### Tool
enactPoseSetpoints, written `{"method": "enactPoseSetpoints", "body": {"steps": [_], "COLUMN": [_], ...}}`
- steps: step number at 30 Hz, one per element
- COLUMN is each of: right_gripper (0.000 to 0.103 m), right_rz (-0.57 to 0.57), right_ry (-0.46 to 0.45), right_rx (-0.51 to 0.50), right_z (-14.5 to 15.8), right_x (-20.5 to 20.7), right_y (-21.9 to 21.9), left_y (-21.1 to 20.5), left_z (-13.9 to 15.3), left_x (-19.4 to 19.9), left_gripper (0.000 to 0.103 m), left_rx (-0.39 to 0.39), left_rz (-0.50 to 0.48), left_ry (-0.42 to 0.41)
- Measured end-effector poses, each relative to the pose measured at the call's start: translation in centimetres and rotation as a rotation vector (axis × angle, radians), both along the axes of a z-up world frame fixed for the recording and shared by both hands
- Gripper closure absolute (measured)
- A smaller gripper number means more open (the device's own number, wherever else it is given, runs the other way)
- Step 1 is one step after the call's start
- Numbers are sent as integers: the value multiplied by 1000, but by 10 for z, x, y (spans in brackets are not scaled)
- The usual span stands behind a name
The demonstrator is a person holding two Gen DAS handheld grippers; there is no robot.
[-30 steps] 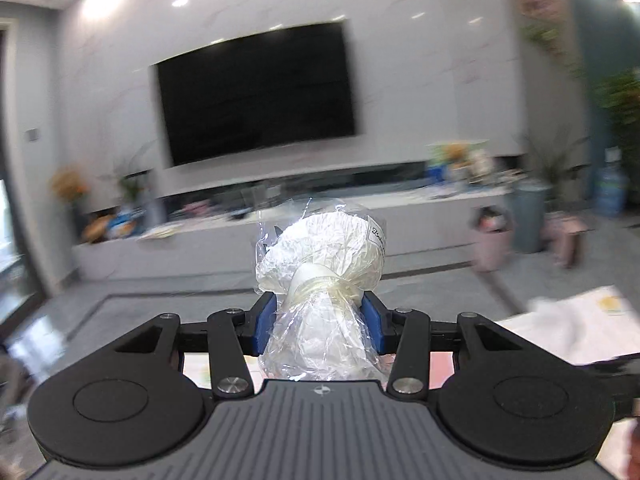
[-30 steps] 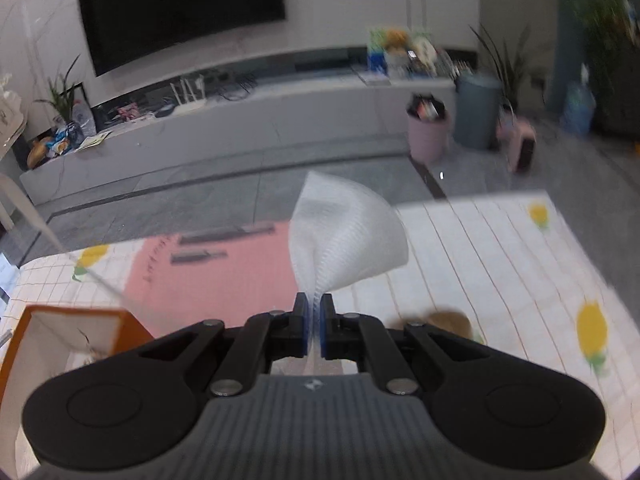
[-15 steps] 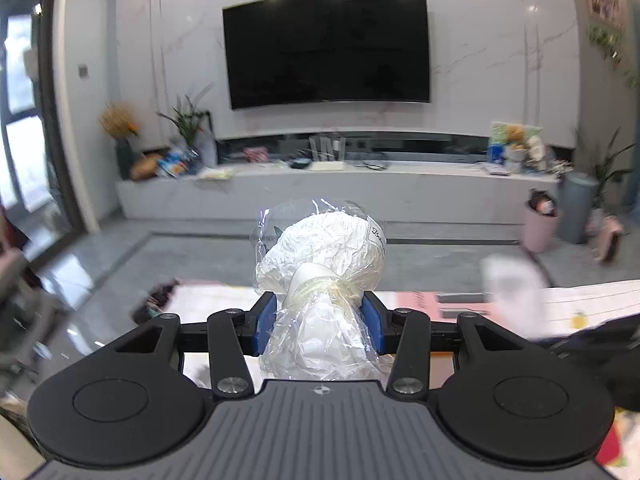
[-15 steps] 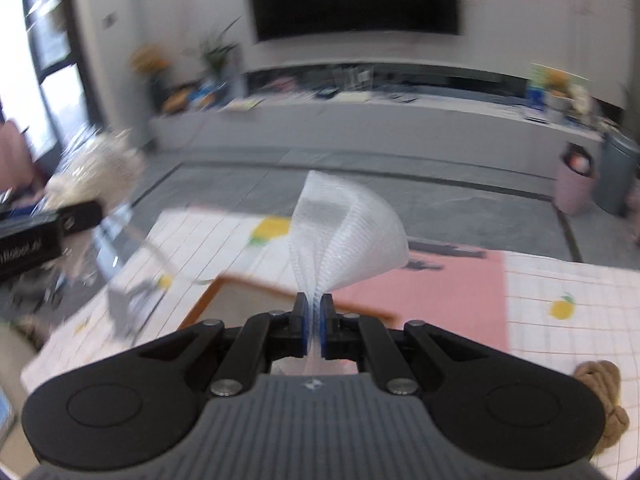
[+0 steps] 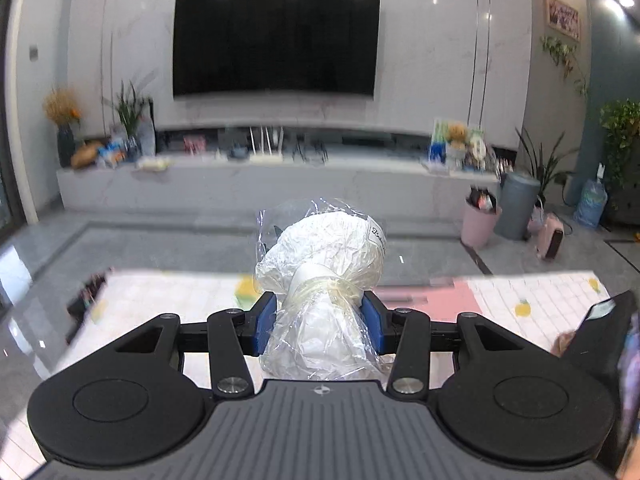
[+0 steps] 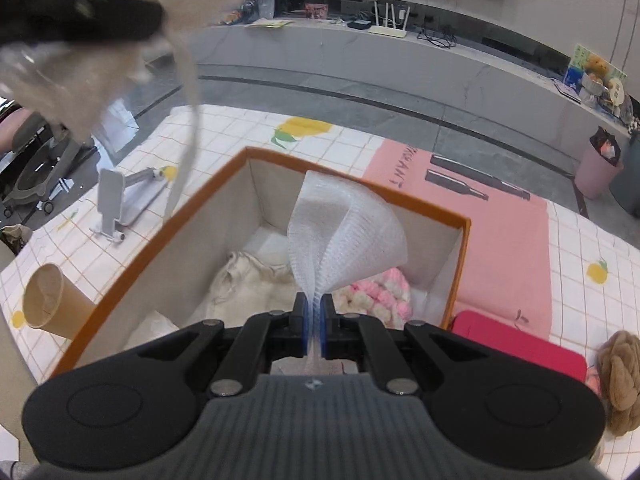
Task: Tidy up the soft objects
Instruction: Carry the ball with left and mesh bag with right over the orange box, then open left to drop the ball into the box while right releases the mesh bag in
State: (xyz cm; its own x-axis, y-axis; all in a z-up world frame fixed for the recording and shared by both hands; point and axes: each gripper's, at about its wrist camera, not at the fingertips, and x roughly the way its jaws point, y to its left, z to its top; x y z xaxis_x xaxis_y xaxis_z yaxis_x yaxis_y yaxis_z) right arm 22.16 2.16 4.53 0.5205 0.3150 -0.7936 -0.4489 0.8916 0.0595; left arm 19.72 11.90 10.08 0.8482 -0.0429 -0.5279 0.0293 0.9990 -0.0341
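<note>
From my left wrist view, my left gripper (image 5: 319, 322) is clamped around the waist of a white bundle in a clear plastic bag (image 5: 324, 264), the blue pads (image 5: 265, 322) pinching just below its tied neck so the soft bulk cannot slip; I carry it level and high, pointed toward the room, with the table (image 5: 540, 300) below and ahead. From my right wrist view, my right gripper (image 6: 314, 322) pinches a white foam net sleeve (image 6: 346, 236) tight between nearly closed jaws, its free end fanning upward. I tilt downward over the orange-rimmed box (image 6: 466, 240), which already holds a cream cloth (image 6: 248, 284) and a pink-and-white knitted piece (image 6: 380, 294), so the sleeve looks poised for dropping in. A brown knotted rope ball (image 6: 618, 372) waits on the table outside the box.
</note>
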Motion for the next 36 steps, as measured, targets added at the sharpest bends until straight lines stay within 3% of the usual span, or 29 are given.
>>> {"method": "enactPoseSetpoints", "body": {"steps": [7,11,13,16,19,20,21,27,29,31,34,36], "right_gripper": [100,100,100,101,101,101,101,100,100,100,100,100], "right_rz": [46,39,54,34,26,31,37,17,-4,-24,-43,-39], "right_ry": [-44,88,44,93,103,96,92,94,112,125,143,160], "right_rx": [-76,43,9,79,121,113,104,94,125,144,159,161], "right_z": [-18,-30,-32,-36,-32,-32,-32,-31,-30,-28,-19,-12], "right_x": [-16,-13,-15,-8,-6,-7,-7,-6,-6,-6,-9,-14], "right_y": [-2,-13,-12,-22,-28,-28,-28,-30,-37,-47,-56,-59], "left_y": [-17,-28,-32,-32,-29,-27,-24,-4,0,-2,-8,-5], "left_z": [-56,-78,-86,-98,-105,-106,-106,-89,-79,-69,-60,-58], "left_x": [22,31,33,39,42,42,42,25,16,2,-22,-37], "left_gripper": [51,51,50,44,27,16,14,14,14,14,14,14], "left_rx": [57,111,132,163,141,124,102,-110,-110,-54,17,-30], "left_rz": [-33,-14,-13,35,50,50,59,115,126,122,191,197], "left_ry": [139,190,206,232,270,284,290,293,280,252,239,234]}}
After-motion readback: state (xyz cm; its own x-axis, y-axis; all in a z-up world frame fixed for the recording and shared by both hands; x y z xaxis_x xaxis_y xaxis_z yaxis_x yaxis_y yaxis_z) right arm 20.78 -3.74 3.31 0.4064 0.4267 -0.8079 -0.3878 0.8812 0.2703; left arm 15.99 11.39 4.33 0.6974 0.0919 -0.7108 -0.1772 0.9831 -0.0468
